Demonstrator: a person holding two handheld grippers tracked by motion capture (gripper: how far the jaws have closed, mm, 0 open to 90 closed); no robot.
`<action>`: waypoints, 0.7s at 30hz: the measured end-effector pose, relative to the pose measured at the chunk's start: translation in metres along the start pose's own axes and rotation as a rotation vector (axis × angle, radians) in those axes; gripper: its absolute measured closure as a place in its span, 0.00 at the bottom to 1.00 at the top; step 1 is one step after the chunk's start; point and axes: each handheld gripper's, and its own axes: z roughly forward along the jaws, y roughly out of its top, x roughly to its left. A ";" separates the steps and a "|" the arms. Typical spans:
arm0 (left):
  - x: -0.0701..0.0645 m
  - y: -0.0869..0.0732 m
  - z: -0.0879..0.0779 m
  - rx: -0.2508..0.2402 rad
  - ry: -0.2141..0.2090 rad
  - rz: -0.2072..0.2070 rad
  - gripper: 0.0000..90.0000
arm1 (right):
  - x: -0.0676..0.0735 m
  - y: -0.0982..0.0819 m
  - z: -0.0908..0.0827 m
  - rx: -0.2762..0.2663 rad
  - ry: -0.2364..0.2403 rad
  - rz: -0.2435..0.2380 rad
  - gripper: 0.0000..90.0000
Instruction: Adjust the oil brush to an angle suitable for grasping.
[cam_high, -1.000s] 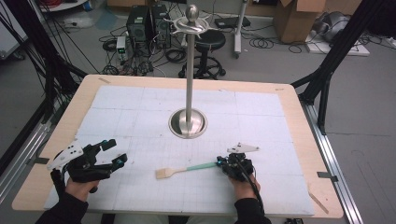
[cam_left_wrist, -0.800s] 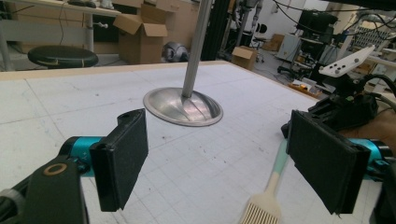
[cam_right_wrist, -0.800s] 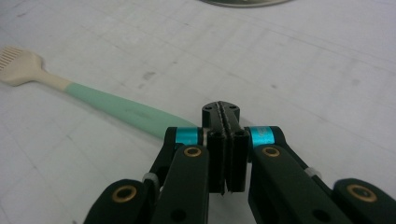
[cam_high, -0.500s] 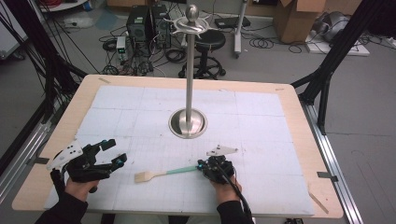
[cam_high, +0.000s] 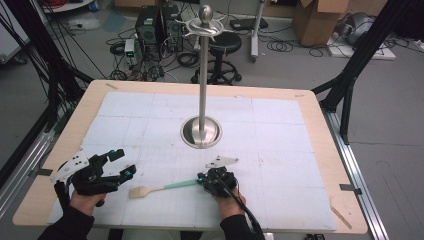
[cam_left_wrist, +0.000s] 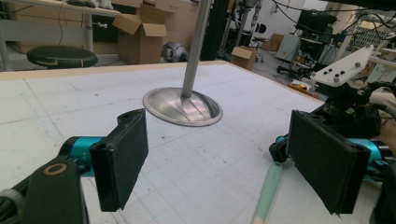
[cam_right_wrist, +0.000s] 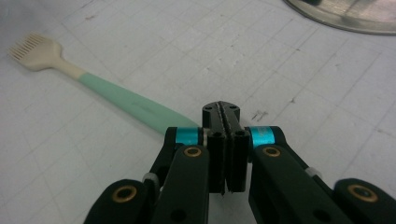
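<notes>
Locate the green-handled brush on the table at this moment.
In the high view, the brush lies near the table's front edge, between both grippers, its handle end at the right hand-held gripper.

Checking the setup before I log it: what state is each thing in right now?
Brush: lying flat on the table, handle end in the right gripper.
Right gripper: shut on the brush handle.
Left gripper: open, holding nothing.
Metal stand: upright, nothing hanging on it.

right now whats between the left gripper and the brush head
Only bare white mat: in the high view, a short clear stretch separates the left gripper from the brush, whose head points toward it.
</notes>
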 end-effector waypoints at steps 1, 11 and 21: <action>0.000 0.000 0.000 0.002 0.000 0.001 0.24 | -0.001 0.000 -0.001 -0.005 -0.005 0.007 0.99; -0.001 0.000 0.000 0.007 -0.005 -0.001 0.24 | -0.032 -0.010 -0.068 -0.168 -0.036 0.081 0.92; -0.001 0.000 0.001 0.006 -0.020 -0.006 0.24 | -0.057 -0.049 -0.153 -0.288 -0.221 0.102 0.66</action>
